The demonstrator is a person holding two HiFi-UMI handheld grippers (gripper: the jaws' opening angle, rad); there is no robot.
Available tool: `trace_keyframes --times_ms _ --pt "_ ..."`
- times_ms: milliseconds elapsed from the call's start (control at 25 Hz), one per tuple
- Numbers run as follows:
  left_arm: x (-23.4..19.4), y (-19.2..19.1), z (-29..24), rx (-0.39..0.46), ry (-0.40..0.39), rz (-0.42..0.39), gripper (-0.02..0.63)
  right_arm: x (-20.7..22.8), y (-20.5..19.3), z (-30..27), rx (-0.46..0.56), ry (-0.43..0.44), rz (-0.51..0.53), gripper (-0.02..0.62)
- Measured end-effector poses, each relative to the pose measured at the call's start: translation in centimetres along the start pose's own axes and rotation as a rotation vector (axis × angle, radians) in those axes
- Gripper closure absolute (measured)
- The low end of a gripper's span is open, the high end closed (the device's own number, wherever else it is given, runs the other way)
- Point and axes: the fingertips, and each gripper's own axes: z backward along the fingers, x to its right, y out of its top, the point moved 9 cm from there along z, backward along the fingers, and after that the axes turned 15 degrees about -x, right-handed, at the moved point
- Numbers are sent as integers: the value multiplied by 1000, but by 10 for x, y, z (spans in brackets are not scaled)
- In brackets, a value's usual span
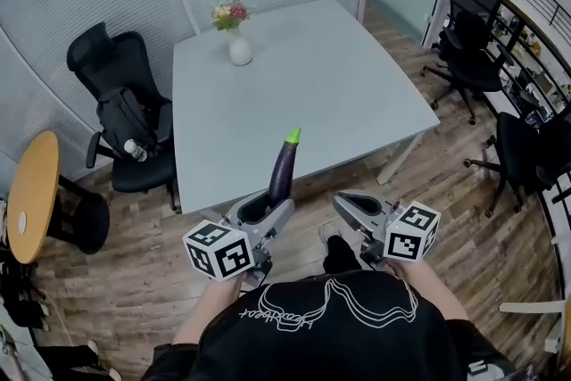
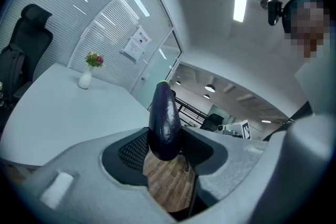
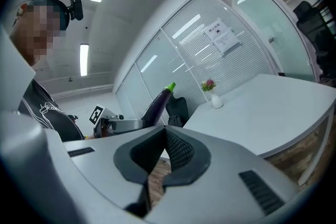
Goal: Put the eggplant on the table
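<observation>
The pale grey surface fills the middle of the head view and lies straight ahead of both hands, its near edge just beyond the jaw tips. Nearly all of it is bare. A white vase of flowers stands toward the far left corner, well apart from the hands, and a black office chair sits at its left side.

The left gripper carries the task's thing. Its jaws are clamped on the thick lower end of the eggplant, which rises out of them with its long axis close to upright, leaning forward toward the surface, green stem cap at the top. In the left gripper view the wooden floor shows below the jaws, so the gripped end is short of the edge, while the stem end reaches toward it.

The right gripper hangs beside the left one, nearly level, with its jaws pressed together on nothing.

The left hand alone looks set to finish the job. It likely has to go forward over the edge, then tip the eggplant so its long axis lies along the surface before the jaws let go. Released upright, it would probably topple and roll.
</observation>
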Motion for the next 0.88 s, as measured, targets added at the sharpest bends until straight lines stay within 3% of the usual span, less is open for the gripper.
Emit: trace_keyframes --times_ms 880 --pt "-101 79 -90 -14 176 149 403 161 93 -73 -95 130 -30 586"
